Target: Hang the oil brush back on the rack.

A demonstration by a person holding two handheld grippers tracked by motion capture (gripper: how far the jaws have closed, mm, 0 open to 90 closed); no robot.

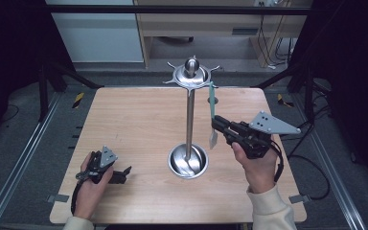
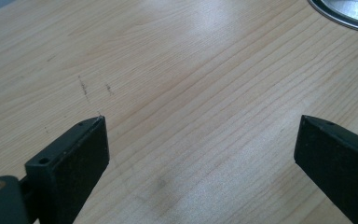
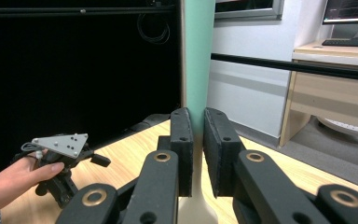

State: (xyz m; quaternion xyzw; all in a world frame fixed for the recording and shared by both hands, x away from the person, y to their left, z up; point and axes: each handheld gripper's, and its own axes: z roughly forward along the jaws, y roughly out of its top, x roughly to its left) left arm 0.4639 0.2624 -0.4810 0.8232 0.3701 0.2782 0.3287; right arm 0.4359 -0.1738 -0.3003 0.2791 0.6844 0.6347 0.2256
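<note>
The right gripper [image 1: 216, 125] has its fingers [image 3: 182, 144] closed on the mint-green handle of a spatula [image 1: 212, 108] that hangs upright from a hook of the steel utensil stand [image 1: 190, 120] at mid bench [image 1: 134, 120]. It looks light, its handle stiff and smooth, likely slippery, so a hold at mid-handle seems sensible. The left gripper [image 1: 120, 175] rests low on the bench, fingers [image 2: 74, 158] wide apart, holding nothing

Utensil [image 1: 212, 112]: teal handle, white head; stand [image 1: 190, 115] silver; table [image 1: 134, 120] lt wood.
</note>
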